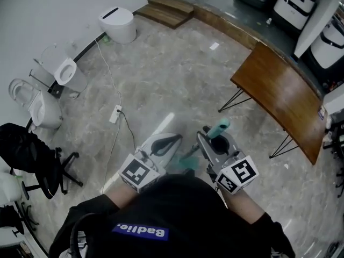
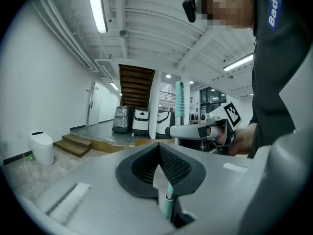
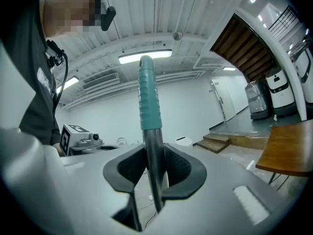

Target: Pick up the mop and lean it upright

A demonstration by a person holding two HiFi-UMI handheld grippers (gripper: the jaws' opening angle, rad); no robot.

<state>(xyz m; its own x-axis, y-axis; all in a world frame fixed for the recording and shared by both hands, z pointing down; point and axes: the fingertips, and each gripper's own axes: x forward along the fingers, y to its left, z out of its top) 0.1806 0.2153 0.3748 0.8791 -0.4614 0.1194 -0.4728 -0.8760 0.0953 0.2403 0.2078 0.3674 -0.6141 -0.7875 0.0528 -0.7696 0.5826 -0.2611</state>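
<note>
The mop's metal shaft with its teal grip stands upright between the pads of my right gripper, which is shut on it. From the head view the teal grip pokes up just beyond the right gripper. My left gripper has its pad tips together, and a teal tube of the mop sits pinched low in the gap behind them. In the head view the left gripper is close beside the right one, with a teal mop part between them. The mop head is hidden.
A curved wooden table on thin black legs stands to the right. A power strip and its cable lie on the marble floor ahead. Toilets line the left wall, a black office chair stands at the left, and wooden steps are far ahead.
</note>
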